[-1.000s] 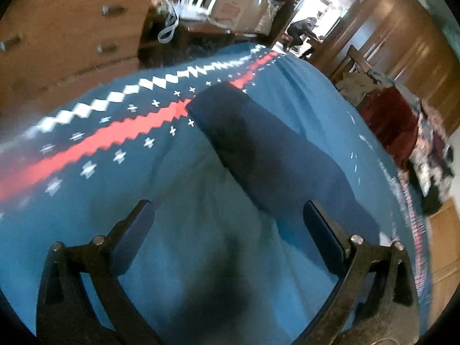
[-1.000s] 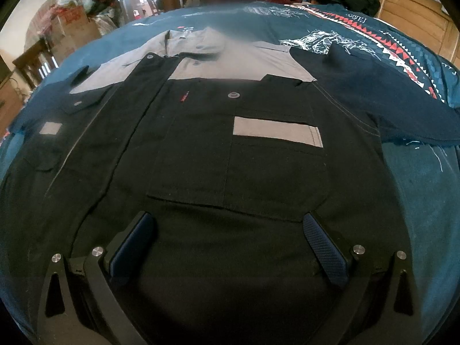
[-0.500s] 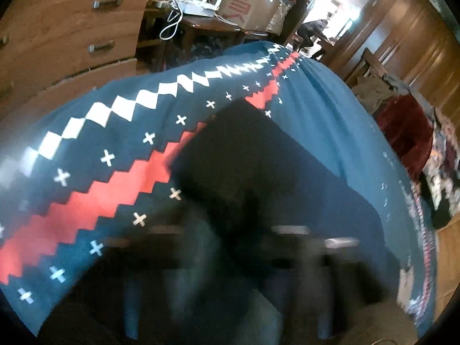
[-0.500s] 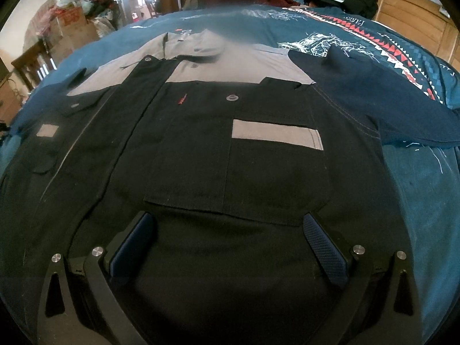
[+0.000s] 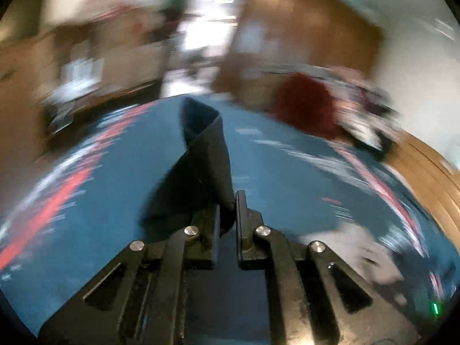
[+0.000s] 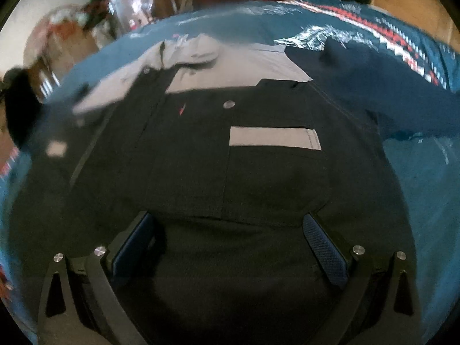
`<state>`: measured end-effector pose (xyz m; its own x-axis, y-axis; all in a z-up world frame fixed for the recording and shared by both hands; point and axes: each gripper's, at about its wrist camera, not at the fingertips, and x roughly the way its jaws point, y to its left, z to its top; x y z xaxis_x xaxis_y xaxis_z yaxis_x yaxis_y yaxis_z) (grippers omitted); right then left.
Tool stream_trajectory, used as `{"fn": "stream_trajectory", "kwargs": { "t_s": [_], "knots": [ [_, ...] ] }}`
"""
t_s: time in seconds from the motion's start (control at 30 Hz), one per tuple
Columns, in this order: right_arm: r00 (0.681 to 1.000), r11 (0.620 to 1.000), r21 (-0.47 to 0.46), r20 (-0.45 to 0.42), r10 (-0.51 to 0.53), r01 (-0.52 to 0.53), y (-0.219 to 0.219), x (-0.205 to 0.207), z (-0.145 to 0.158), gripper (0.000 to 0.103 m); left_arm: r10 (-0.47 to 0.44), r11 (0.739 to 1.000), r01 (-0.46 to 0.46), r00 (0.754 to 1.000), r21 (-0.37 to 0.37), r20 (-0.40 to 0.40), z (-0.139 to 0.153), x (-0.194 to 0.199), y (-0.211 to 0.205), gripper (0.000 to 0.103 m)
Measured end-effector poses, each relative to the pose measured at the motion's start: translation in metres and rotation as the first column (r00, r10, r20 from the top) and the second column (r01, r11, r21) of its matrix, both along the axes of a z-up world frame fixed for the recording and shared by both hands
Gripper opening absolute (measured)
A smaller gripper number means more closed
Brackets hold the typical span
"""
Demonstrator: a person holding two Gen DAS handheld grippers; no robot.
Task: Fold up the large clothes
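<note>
On the blue patterned bedspread [image 6: 425, 178] lies a black work shirt [image 6: 201, 172] with grey shoulders, a grey pocket stripe and a snap button. The left gripper [image 5: 228, 215] has its jaws clamped on the dark sleeve [image 5: 198, 155], lifted and twisted. The right gripper [image 6: 230, 247] hovers over the shirt's lower front, jaws wide apart.

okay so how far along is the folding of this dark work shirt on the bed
Early. Done: the shirt lies spread flat, front up, on the blue blanket. In hand: the left gripper is shut on a dark strip of fabric, apparently a sleeve, lifted off the blanket. The right gripper hangs open over the lower front. Left: no fold shows on the body yet.
</note>
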<state>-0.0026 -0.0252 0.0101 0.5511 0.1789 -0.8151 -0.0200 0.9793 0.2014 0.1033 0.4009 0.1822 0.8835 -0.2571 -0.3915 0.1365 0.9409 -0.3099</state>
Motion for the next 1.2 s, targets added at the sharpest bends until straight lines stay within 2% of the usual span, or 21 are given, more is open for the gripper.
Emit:
{"fn": "stream_trajectory", "kwargs": {
  "t_s": [0.07, 0.1, 0.17, 0.2, 0.27, 0.3, 0.33, 0.37, 0.43, 0.5, 0.57, 0.6, 0.67, 0.7, 0.77, 0.83, 0.93, 1.07, 1.1, 1.17, 1.2],
  "knots": [
    [1.000, 0.996, 0.084, -0.002, -0.015, 0.015, -0.012, -0.001, 0.007, 0.101, -0.195, 0.978, 0.198, 0.979, -0.064, 0.056, 0.017, -0.001, -0.095, 0.008],
    [1.000, 0.994, 0.110, -0.001, -0.021, 0.021, -0.018, -0.002, 0.012, 0.097, -0.246, 0.963, 0.252, 0.967, -0.095, 0.065, 0.019, 0.002, -0.124, 0.008],
    [0.999, 0.990, 0.136, 0.017, -0.042, 0.039, -0.032, -0.008, 0.024, 0.096, -0.374, 0.908, 0.380, 0.925, -0.175, 0.067, 0.014, 0.013, -0.200, 0.010],
    [0.998, 0.990, 0.136, 0.028, -0.049, 0.045, -0.037, -0.011, 0.029, 0.096, -0.423, 0.887, 0.423, 0.905, -0.185, 0.044, 0.004, 0.019, -0.246, 0.014],
    [0.998, 0.991, 0.127, 0.044, -0.054, 0.048, -0.050, -0.018, 0.039, 0.096, -0.496, 0.854, 0.476, 0.867, -0.211, -0.051, -0.015, 0.030, -0.299, 0.015],
    [0.998, 0.992, 0.122, 0.048, -0.051, 0.045, -0.056, -0.021, 0.042, 0.096, -0.529, 0.837, 0.497, 0.842, -0.229, -0.104, -0.028, 0.029, -0.320, 0.015],
    [0.997, 0.992, 0.120, 0.050, -0.050, 0.044, -0.061, -0.023, 0.044, 0.096, -0.546, 0.827, 0.511, 0.829, -0.235, -0.119, -0.033, 0.023, -0.328, 0.015],
    [0.997, 0.992, 0.120, 0.054, -0.048, 0.041, -0.067, -0.026, 0.047, 0.096, -0.557, 0.821, 0.523, 0.822, -0.228, -0.118, -0.035, 0.012, -0.329, 0.016],
    [0.997, 0.991, 0.126, 0.060, -0.042, 0.034, -0.076, -0.023, 0.050, 0.096, -0.538, 0.836, 0.509, 0.835, -0.207, -0.118, -0.037, -0.010, -0.307, 0.020],
    [0.998, 0.989, 0.149, 0.061, -0.023, 0.014, -0.078, -0.013, 0.049, 0.096, -0.463, 0.881, 0.439, 0.877, -0.178, -0.131, -0.039, -0.020, -0.270, 0.024],
    [0.997, 0.987, 0.160, 0.076, -0.005, -0.007, -0.077, 0.005, 0.052, 0.095, -0.330, 0.940, 0.311, 0.931, -0.139, -0.155, -0.048, -0.032, -0.219, 0.032],
    [0.996, 0.985, 0.173, 0.085, 0.006, -0.021, -0.077, 0.016, 0.053, 0.095, -0.263, 0.962, 0.244, 0.950, -0.126, -0.169, -0.058, -0.043, -0.194, 0.033],
    [0.995, 0.978, 0.204, 0.096, 0.028, -0.047, -0.073, 0.045, 0.055, 0.094, -0.117, 0.989, 0.091, 0.965, -0.118, -0.235, -0.078, -0.046, -0.144, 0.033],
    [0.995, 0.973, 0.222, 0.092, 0.036, -0.056, -0.071, 0.061, 0.053, 0.090, -0.068, 0.992, 0.039, 0.964, -0.116, -0.259, -0.093, -0.046, -0.126, 0.033],
    [0.997, 0.965, 0.254, 0.064, 0.045, -0.060, -0.067, 0.090, 0.046, 0.086, 0.032, 0.988, -0.080, 0.944, -0.135, -0.327, -0.117, -0.049, -0.089, 0.033],
    [0.998, 0.959, 0.276, 0.014, 0.061, -0.063, -0.062, 0.122, 0.032, 0.075, 0.057, 0.976, -0.128, 0.931, -0.176, -0.359, -0.135, -0.054, -0.076, 0.033],
    [0.996, 0.955, 0.296, -0.079, 0.051, -0.026, -0.060, 0.151, 0.008, 0.071, 0.070, 0.957, -0.170, 0.923, -0.236, -0.378, -0.156, -0.058, -0.071, 0.033],
    [0.995, 0.945, 0.328, -0.088, 0.035, -0.004, -0.057, 0.165, -0.001, 0.066, 0.079, 0.948, -0.182, 0.929, -0.261, -0.361, -0.157, -0.061, -0.066, 0.033],
    [0.995, 0.938, 0.347, -0.091, 0.044, -0.010, -0.054, 0.168, -0.002, 0.057, 0.079, 0.947, -0.182, 0.930, -0.264, -0.358, -0.157, -0.063, -0.063, 0.033],
    [0.994, 0.933, 0.361, -0.097, 0.050, -0.012, -0.049, 0.173, -0.004, 0.050, 0.081, 0.947, -0.184, 0.931, -0.264, -0.356, -0.157, -0.064, -0.063, 0.033],
    [0.994, 0.932, 0.363, -0.097, 0.054, -0.015, -0.047, 0.175, -0.006, 0.034, 0.084, 0.947, -0.186, 0.931, -0.261, -0.356, -0.163, -0.065, -0.063, 0.033]
  ]
}}
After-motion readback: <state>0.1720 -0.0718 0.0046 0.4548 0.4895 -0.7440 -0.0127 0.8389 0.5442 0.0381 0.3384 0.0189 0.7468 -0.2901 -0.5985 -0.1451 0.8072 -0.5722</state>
